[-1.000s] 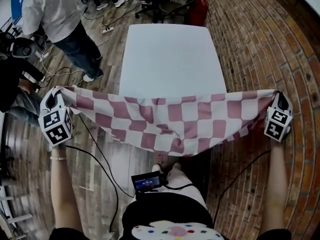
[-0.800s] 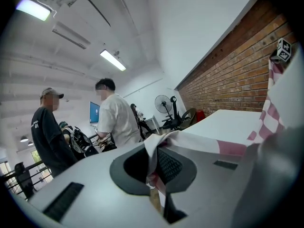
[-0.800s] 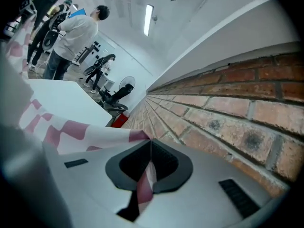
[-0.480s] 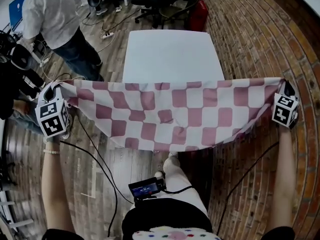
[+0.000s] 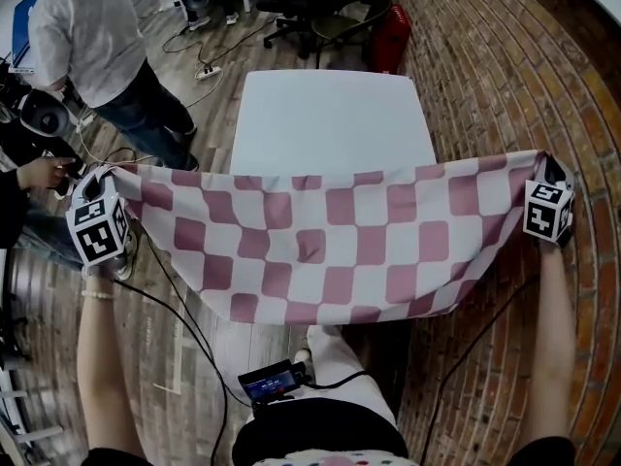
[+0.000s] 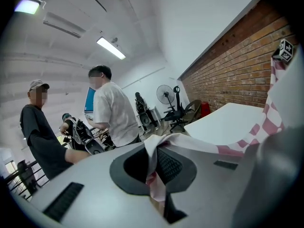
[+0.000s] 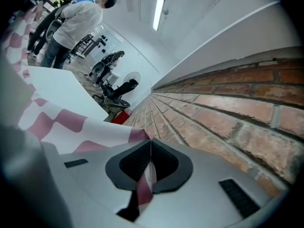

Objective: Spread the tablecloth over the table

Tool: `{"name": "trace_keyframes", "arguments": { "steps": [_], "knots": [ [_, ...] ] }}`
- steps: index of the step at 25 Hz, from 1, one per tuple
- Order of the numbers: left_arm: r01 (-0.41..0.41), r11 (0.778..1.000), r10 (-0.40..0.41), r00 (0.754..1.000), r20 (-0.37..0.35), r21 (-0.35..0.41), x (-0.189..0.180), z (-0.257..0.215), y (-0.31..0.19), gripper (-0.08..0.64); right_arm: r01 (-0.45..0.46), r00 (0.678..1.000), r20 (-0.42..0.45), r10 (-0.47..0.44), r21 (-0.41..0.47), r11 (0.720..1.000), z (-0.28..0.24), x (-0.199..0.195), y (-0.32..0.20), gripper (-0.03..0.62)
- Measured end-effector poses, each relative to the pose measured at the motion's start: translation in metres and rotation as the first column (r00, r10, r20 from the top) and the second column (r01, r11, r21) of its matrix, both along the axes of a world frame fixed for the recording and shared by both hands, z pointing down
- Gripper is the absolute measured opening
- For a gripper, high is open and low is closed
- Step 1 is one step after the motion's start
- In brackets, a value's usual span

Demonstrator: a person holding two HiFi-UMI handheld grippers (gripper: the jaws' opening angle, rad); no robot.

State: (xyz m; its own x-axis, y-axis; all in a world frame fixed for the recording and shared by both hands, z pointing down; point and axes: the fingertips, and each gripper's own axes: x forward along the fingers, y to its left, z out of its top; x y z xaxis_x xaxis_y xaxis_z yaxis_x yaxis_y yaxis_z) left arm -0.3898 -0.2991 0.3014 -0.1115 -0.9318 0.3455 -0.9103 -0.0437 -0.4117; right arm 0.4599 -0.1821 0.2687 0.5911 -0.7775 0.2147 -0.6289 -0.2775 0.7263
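A pink-and-white checked tablecloth [image 5: 330,246] hangs stretched in the air between my two grippers, its top edge just over the near end of the white table [image 5: 330,119]. My left gripper [image 5: 100,178] is shut on the cloth's left corner [image 6: 154,163]. My right gripper [image 5: 548,175] is shut on the right corner [image 7: 147,175]. The cloth sags toward me and hides the table's near edge. In the left gripper view the table [image 6: 228,122] lies ahead to the right, and in the right gripper view the table [image 7: 57,87] lies to the left.
A person in a white shirt [image 5: 92,37] stands left of the table; another person's hand [image 5: 44,173] shows near my left gripper. Office chairs [image 5: 320,8] and a red object [image 5: 393,22] stand beyond the table's far end. A brick wall [image 5: 505,76] runs along the right. Cables trail on the floor.
Both grippers have carried the cloth forward toward the table and drawn it tauter. Its top edge now overlaps the table's near end, and the sagging middle has lifted.
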Motion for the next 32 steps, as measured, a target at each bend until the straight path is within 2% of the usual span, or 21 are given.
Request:
{"name": "trace_keyframes", "arguments": {
  "steps": [13, 26, 32],
  "knots": [
    [0.068, 0.997, -0.067, 0.996, 0.054, -0.023, 0.018, 0.018, -0.117, 0.014, 0.058, 0.998, -0.019, -0.062, -0.161, 0.985, 0.076, 0.023, -0.132, 0.034],
    [0.120, 0.992, -0.118, 0.991, 0.070, -0.032, 0.045, 0.034, -0.229, 0.014, 0.087, 0.994, -0.050, -0.100, -0.212, 0.973, 0.113, 0.048, -0.256, 0.034],
    [0.101, 0.995, -0.099, 0.991, 0.086, -0.011, 0.071, 0.027, -0.273, 0.014, 0.072, 0.994, -0.070, -0.087, -0.196, 0.978, 0.112, 0.067, -0.306, 0.034]
  ]
}}
